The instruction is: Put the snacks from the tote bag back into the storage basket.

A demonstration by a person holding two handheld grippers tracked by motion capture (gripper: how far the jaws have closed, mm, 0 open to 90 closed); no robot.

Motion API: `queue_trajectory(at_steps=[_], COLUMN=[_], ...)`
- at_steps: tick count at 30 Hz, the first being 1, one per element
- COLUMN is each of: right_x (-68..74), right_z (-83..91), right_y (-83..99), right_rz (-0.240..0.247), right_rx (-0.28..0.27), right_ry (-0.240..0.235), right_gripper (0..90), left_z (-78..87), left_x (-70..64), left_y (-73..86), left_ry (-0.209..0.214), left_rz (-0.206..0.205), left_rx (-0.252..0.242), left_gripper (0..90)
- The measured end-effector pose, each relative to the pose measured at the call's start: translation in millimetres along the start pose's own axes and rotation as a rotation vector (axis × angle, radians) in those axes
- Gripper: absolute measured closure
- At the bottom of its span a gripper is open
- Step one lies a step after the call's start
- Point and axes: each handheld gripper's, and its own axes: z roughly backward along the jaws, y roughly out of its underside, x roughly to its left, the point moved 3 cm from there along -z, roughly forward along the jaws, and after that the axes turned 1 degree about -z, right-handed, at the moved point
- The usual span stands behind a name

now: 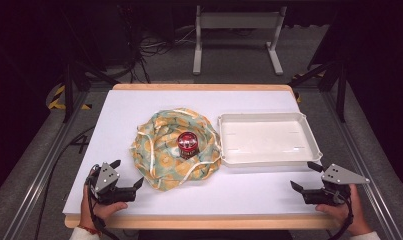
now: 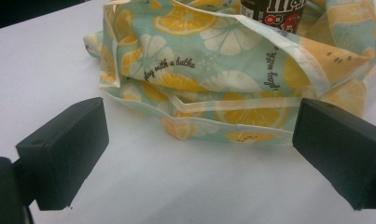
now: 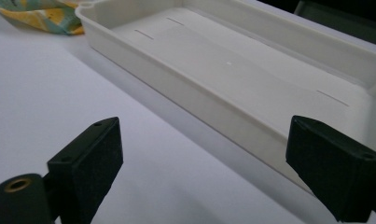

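Observation:
A crumpled cloth bag (image 1: 174, 147) with a lemon print lies at the middle of the white table, spread open. A dark red jar (image 1: 187, 144) stands upright in its hollow. The left gripper view shows the bag (image 2: 213, 70) close ahead and the jar's label (image 2: 274, 11) behind its rim. To the bag's right sits an empty white tray (image 1: 269, 139). My left gripper (image 1: 126, 173) rests open at the front left, just short of the bag. My right gripper (image 1: 306, 175) is open at the front right, near the tray's front wall (image 3: 185, 107).
The table's wooden front edge (image 1: 189, 221) runs just behind both hands. Bare white tabletop (image 1: 239, 192) lies between the two grippers. Beyond the far edge stand a grey metal frame (image 1: 236, 35) and loose cables on the floor.

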Motion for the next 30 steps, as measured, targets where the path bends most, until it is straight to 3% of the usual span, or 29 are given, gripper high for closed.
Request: queue_trajectory(at_steps=[10,13,15,17,20,30], right_x=[3.8,7.7,11.6,15.6,20.0,25.7], right_z=[1.0,-3.7,-8.8,-14.3,-21.3,-41.2], right_y=[-7.5,-15.4,-21.7,-29.9,-41.1,-76.9], right_rz=[0.006,0.045,0.079,0.115,0.160,0.232], right_rx=[0.025,0.049,0.075,0.088,0.101,0.099], right_ry=[-0.033,-0.049,-0.035,-0.065,-0.075,-0.124], right_gripper=[12.7,14.9,14.9,15.8,16.4,19.5], left_z=[0.8,2.3,2.1,2.2,3.3,-0.4], left_x=[-2.9,-1.6,-2.3,-2.8,-3.0,-1.6], left_y=[0.3,1.0,1.7,1.6,1.5,2.1], left_ry=[0.001,-0.004,-0.002,-0.006,-0.006,0.012], left_rz=[-0.016,-0.005,-0.003,-0.011,-0.007,0.008], left_rx=[0.009,0.005,0.017,0.016,0.009,0.006], left_gripper=[4.4,4.6,4.6,4.8,4.8,4.4])
